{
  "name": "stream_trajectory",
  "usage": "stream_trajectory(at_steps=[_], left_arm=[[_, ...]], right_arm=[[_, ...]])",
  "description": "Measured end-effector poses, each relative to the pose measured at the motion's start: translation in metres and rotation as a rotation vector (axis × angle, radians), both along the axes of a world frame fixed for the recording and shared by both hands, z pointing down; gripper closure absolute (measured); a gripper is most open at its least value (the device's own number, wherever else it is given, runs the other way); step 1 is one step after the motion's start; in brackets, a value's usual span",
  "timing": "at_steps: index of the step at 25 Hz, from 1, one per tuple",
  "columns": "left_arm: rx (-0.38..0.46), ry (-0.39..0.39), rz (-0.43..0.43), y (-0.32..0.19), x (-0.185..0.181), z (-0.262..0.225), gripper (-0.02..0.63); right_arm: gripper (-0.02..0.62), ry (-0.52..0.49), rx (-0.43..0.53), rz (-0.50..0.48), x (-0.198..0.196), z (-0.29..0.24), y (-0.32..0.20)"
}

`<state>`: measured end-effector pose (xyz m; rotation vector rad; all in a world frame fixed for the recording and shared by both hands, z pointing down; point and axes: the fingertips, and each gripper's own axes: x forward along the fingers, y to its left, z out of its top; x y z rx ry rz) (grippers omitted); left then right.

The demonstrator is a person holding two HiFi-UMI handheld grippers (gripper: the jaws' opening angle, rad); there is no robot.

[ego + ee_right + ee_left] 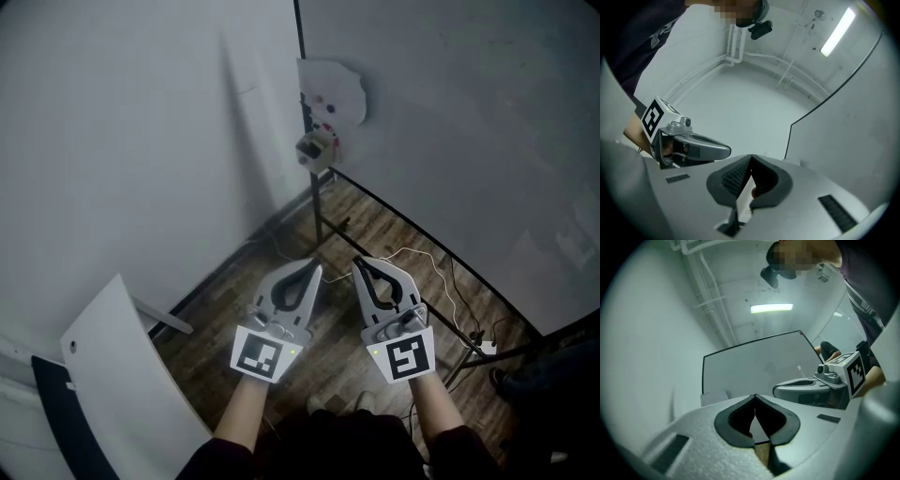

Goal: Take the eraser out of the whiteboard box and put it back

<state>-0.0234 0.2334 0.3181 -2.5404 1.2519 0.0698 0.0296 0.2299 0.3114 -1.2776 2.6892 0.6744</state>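
On the left edge of the whiteboard [450, 141] hangs a white box [333, 89]. Just below it sits a small pale block [314, 147] that may be the eraser; it is too small to tell. My left gripper [314, 266] and right gripper [358, 262] are held side by side well short of the board, both shut with nothing between their jaws. The left gripper view has its own jaw tips [755, 397] meeting, the board [759, 364] ahead and the right gripper [820, 386] beside it. In the right gripper view the tips [751, 157] also meet.
The board's dark stand leg [319, 211] comes down to a wood floor [281, 253]. White cables [441, 281] run to a power strip [487, 347] at the right. A white curved panel [122, 375] leans at the lower left. A plain wall [122, 141] fills the left.
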Motion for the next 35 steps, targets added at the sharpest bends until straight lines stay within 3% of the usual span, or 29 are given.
stream_trajectory(at_steps=[17, 26, 35], left_arm=[[-0.033, 0.043, 0.015, 0.012, -0.067, 0.008, 0.601], [-0.053, 0.04, 0.018, -0.013, -0.059, 0.016, 0.601], [-0.077, 0.014, 0.015, -0.062, -0.023, 0.026, 0.601]], right_arm=[[0.592, 0.01, -0.024, 0.06, -0.055, 0.006, 0.014], [0.592, 0.011, -0.034, 0.069, -0.041, 0.013, -0.012], [0.592, -0.004, -0.051, 0.057, -0.006, 0.022, -0.063]])
